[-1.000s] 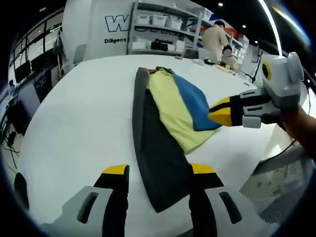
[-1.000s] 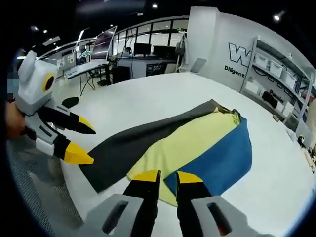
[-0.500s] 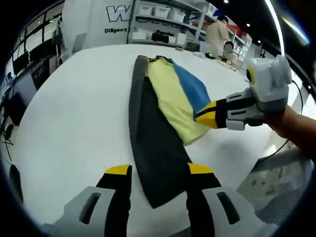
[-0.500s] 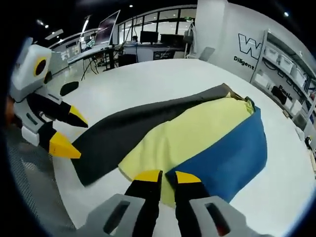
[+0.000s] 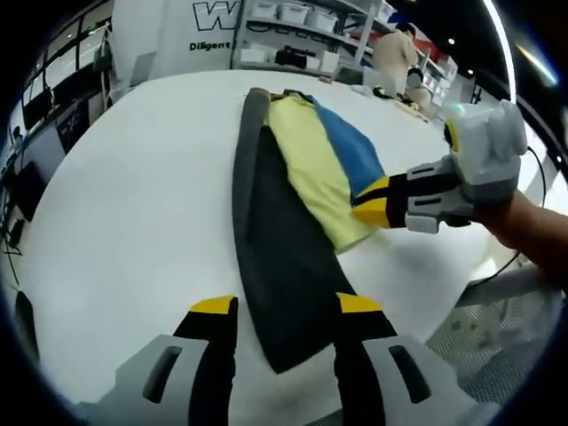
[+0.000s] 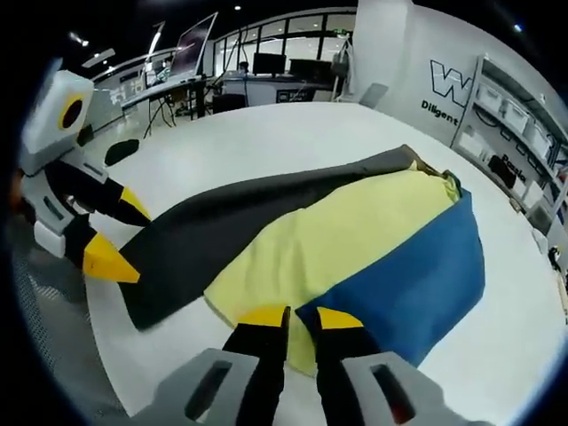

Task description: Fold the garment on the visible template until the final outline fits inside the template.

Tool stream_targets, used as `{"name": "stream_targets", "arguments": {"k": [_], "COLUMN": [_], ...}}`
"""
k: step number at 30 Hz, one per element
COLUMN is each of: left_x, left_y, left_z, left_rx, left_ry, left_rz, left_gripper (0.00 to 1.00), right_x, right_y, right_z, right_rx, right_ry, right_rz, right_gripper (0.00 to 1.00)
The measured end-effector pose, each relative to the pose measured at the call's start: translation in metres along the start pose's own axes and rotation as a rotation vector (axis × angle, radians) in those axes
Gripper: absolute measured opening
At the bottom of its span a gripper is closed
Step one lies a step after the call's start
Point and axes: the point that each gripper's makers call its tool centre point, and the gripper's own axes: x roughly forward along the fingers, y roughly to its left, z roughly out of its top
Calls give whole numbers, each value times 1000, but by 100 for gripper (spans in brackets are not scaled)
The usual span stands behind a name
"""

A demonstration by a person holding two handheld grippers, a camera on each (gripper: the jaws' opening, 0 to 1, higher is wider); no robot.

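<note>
Currently one garment [image 5: 302,195] is lying on a white table [image 5: 133,204], spread long and narrow, showing three colour panels: dark grey, yellow, blue. In the left gripper view the dark grey panel is running down toward the camera, its near tip sitting between the two yellow-tipped jaws of the left gripper [image 5: 277,306], which are standing wide apart and not touching the cloth.

The right gripper [image 5: 371,201] is coming in from the right of that view, held by a hand, its tips resting at the yellow panel's edge where it meets the blue. In the right gripper view its own jaws [image 6: 291,317] are standing narrow, nearly together, at the near hem of the yellow and blue panels; whether cloth is pinched between them I cannot tell.

One shelving unit [image 5: 302,40] with white bins is standing past the table. One person [image 5: 393,58] is working beyond the far corner. Desks with monitors [image 6: 191,62] are lining the far side.
</note>
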Motion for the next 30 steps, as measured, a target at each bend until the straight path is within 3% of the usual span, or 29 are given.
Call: {"name": "stream_targets", "arguments": {"k": [5,12,20,27,30], "left_x": [4,9,7,9,0], "left_y": [0,4,9,17,8], "left_z": [-3,-4,-8,-6,-6], "left_rx": [-16,2,13,7,-6], "left_ry": [17,20,44,40,36], "left_rz": [-6,4,2,12,10], "left_gripper": [35,25,0,0,0], "right_x": [0,0,0,-2,-6], "right_y": [-4,-6,-6,-8,-9], "right_z": [-1,0,0,2,7], "right_rx": [2,-6,0,25,39], "right_ry": [-7,-10,-14,-21,-38], "right_rz": [-9,-17,-16,-13,-11], "right_gripper": [0,0,0,0,0]}}
